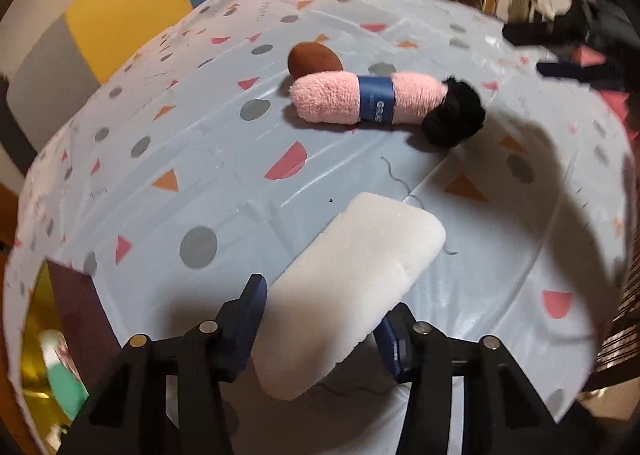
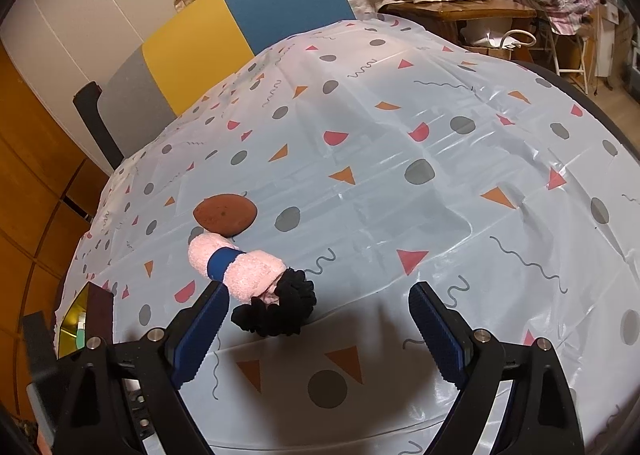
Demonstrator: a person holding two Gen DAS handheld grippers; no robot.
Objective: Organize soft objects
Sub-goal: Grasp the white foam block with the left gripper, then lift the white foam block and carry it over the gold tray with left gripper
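Note:
A white foam sponge (image 1: pixel 360 247) lies on the patterned tablecloth (image 1: pixel 160 183), its near end between the blue pads of my left gripper (image 1: pixel 324 301), which is shut on it. Farther back lies a pink rolled towel with a blue band (image 1: pixel 360 103). A black scrunchie (image 1: pixel 454 115) touches its right end and a brown oval sponge (image 1: pixel 314 59) sits just behind it. My right gripper (image 2: pixel 318 289) hovers open over the cloth with nothing between its fingers. The black scrunchie (image 2: pixel 280 311) sits just inside its left finger, with the pink towel (image 2: pixel 240 267) and brown sponge (image 2: pixel 225 213) beyond.
A dark box with a gold lining (image 1: pixel 40 335) stands at the table's left edge and holds something green. The gold-lined box (image 2: pixel 76 323) also shows beside the right gripper's left finger. A grey, yellow and blue chair back (image 2: pixel 240 27) and a wooden side table (image 2: pixel 460 11) stand behind.

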